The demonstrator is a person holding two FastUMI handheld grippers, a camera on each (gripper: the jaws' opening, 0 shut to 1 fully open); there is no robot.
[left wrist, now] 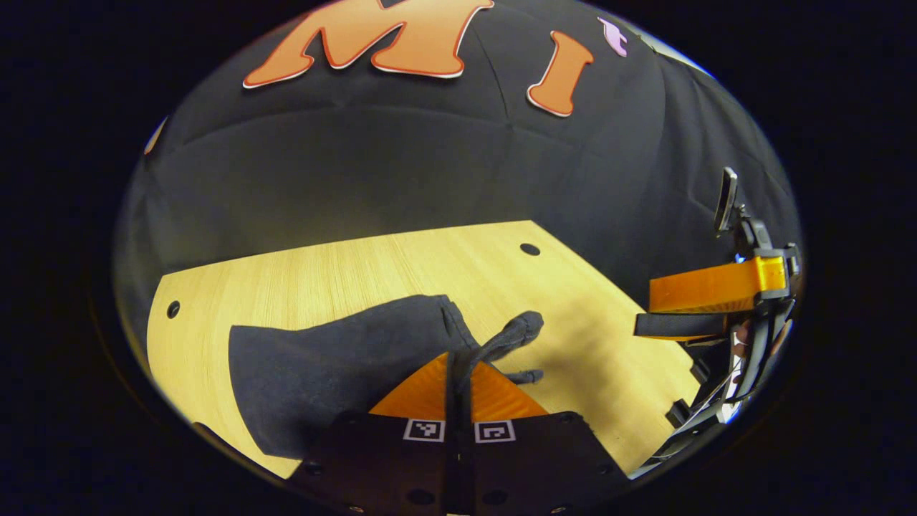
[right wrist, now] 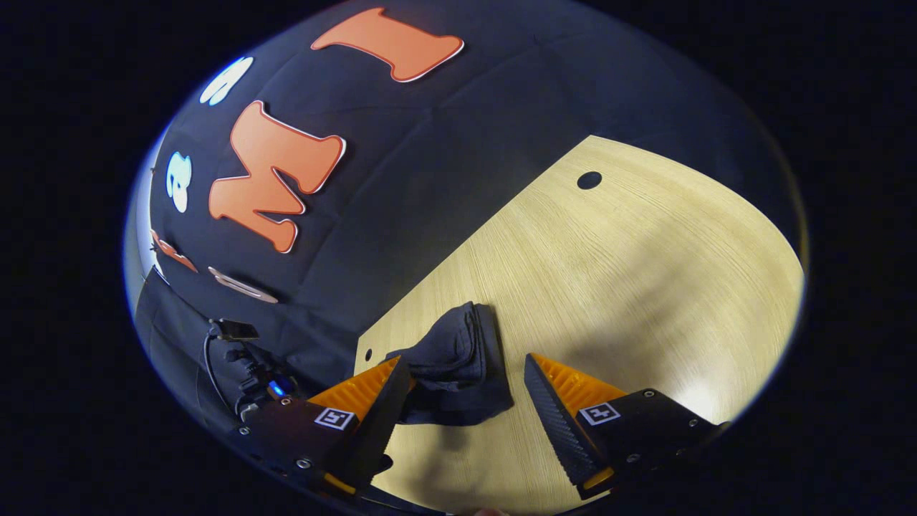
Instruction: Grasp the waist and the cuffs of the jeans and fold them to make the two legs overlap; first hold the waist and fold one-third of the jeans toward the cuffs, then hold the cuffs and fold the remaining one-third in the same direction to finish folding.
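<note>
Your left gripper point(left wrist: 458, 373) is clamped tight on a fold of the dark charcoal denim jeans point(left wrist: 337, 365), lifting a thin strip off the pale wooden tabletop point(left wrist: 401, 265). Your right gripper point(right wrist: 466, 390) hangs with its orange fingers spread wide, holding nothing. Beyond it, the jeans point(right wrist: 455, 365) lie bunched near the table's point(right wrist: 630, 272) far edge.

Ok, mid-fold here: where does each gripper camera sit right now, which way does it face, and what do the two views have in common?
Left gripper view: rides the left gripper, low over the table, facing the booth wall; own fingers pinch the jeans; the right gripper shows at right.
Right gripper view: rides the right gripper, tilted down at the table; own fingers spread, jeans beyond them.
Shared: jeans, wooden table, black wall.
</note>
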